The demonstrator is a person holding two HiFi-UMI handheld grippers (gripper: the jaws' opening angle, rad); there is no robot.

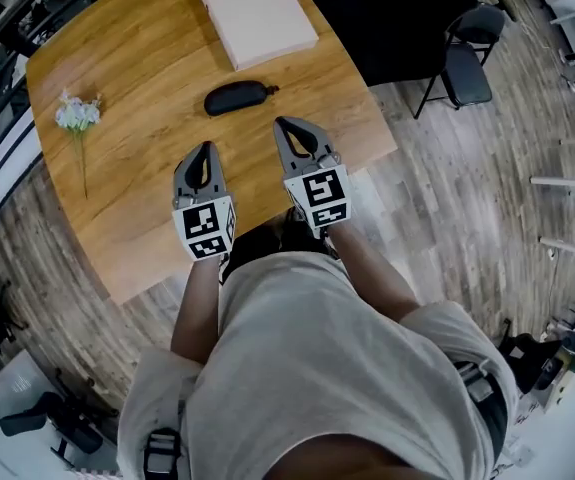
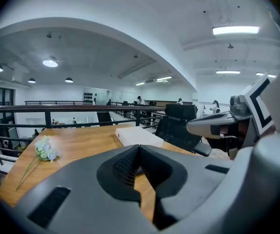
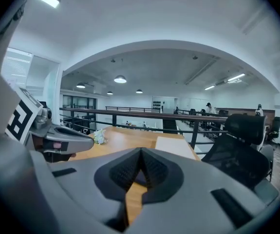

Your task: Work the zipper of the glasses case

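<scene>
I am at the very start of this job: nothing has been touched yet. The glasses case [image 1: 237,97] lies flat near the middle of the wooden table [image 1: 147,183]. It is a dark oval lying roughly crosswise in front of me, and a small tab pokes out at its right end, which I take to be the zipper pull. A white box [image 1: 258,16] sits beyond it at the far edge, and a small bunch of flowers [image 1: 77,115] lies well off to the left.

Both tools hover above the near part of the table, short of the case and apart from it. The left gripper [image 1: 205,148] has its jaws pressed together with nothing between them; its own view shows the two dark pads meeting over bare wood. The right gripper [image 1: 285,123] is the same, jaws together and empty, and it is the nearer of the two to the case, just this side of its right end. Neither gripper view shows the case itself.

As I read it, the step in hand is the approach. Next I need to spread both pairs of jaws and bring the left one down to pin the body of the case so it cannot slide. The right one then has to reach the tab at the right end. That tab is small and low against the table, so the right jaws need a careful, shallow line to pinch it cleanly.
</scene>
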